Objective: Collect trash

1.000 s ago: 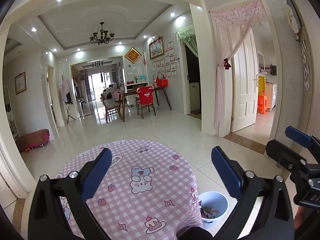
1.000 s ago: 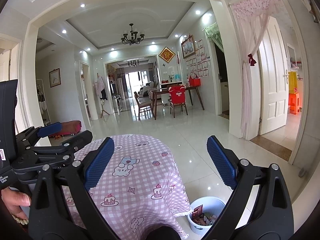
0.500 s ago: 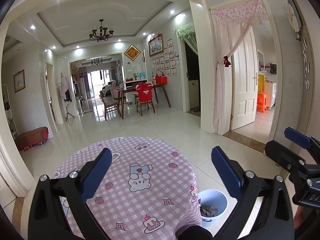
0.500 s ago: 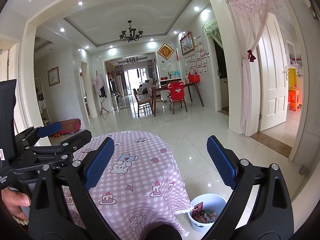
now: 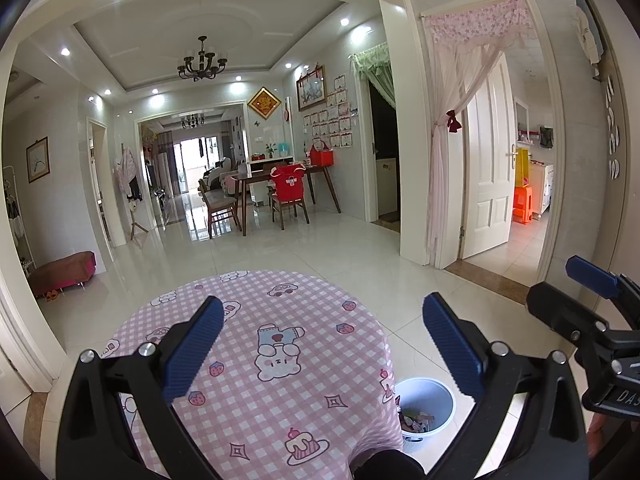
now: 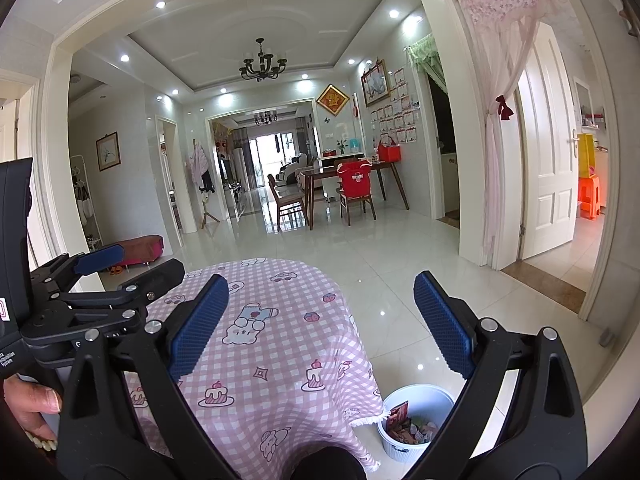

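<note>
Standing here watching: over the last second both views tilted slightly, so the pink checked tablecloth (image 5: 256,360) slid a bit lower in frame, and it's bare, no trash left on it that I can see. The white bin (image 6: 420,420) on the floor just beside the table already holds wrappers (image 6: 404,426). Left gripper (image 5: 320,352) and right gripper (image 6: 320,324) both hang spread wide, holding nothing. Looks pretty much finished to me.

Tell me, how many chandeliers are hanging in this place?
2. The nearer chandelier hangs from the recessed ceiling above the dining area; the far chandelier hangs in the room beyond the archway. Other rooms are hidden.
</note>
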Tool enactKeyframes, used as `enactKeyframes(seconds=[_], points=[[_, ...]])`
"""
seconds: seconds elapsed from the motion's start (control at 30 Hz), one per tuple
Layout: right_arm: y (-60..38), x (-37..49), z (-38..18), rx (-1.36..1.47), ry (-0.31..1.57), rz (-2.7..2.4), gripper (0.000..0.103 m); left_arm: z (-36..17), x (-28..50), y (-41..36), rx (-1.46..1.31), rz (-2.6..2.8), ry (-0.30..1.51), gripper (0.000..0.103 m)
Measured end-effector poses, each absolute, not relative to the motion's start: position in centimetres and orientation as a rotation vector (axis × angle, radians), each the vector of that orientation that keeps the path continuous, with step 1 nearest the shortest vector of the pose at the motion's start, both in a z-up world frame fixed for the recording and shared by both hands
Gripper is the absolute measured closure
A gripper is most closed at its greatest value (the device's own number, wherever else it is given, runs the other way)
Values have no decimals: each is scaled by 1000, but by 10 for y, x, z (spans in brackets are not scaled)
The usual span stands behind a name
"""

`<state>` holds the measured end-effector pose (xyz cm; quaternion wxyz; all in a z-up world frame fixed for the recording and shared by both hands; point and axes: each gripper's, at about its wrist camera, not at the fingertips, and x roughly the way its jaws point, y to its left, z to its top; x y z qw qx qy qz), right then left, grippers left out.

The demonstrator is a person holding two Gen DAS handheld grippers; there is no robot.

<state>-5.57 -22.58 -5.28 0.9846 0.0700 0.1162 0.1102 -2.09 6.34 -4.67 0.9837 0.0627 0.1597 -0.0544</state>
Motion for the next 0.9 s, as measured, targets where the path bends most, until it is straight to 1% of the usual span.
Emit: enactKeyframes(seconds=[0.9], points=[[-225,-55,-52,139,238,221,11,-47,-19,63,124,-111,326,5]])
